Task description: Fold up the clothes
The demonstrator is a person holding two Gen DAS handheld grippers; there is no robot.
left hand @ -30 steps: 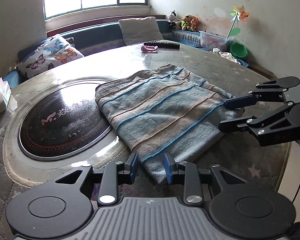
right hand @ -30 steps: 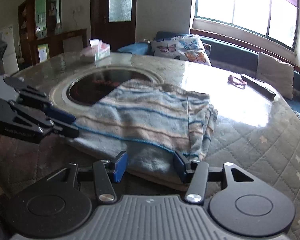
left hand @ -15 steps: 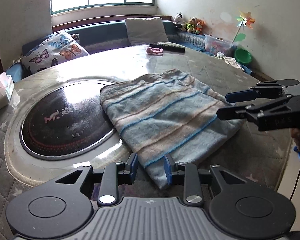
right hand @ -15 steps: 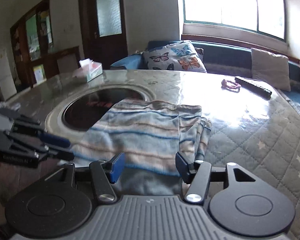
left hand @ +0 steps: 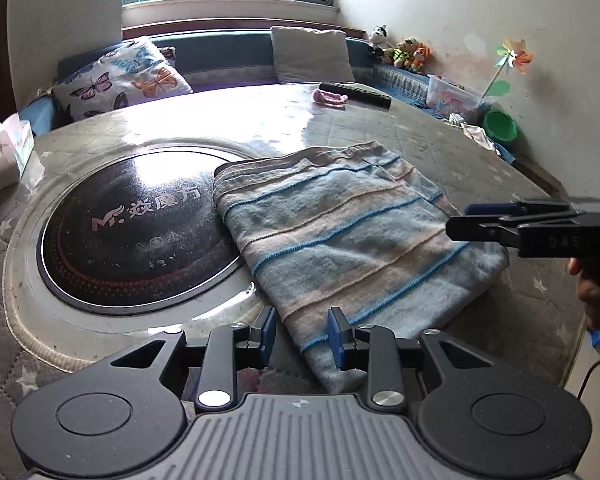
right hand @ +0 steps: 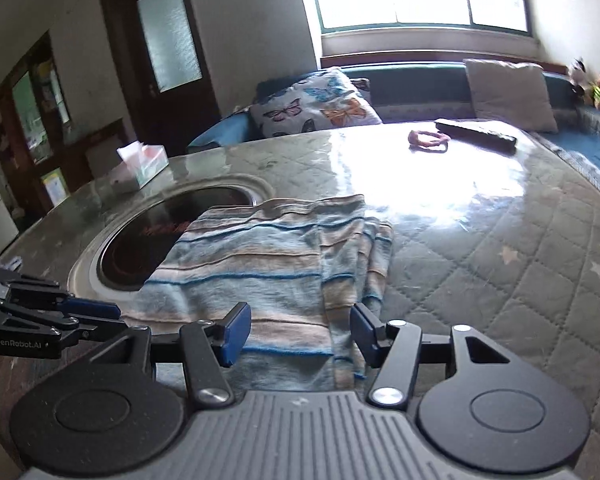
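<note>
The folded cloth lies on the table, partly over the dark round inset. Both grippers, left and right, hover spread at its near edge, pinching nothing. Grabbing one layer only would likely undo the fold.

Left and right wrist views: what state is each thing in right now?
striped cloth: folded, flat on the table, partly over the dark round hob.
left gripper: fingers apart, holding nothing.
right gripper: fingers apart, holding nothing.
tissue box: open, a tissue sticking up.
door: shut.
</note>
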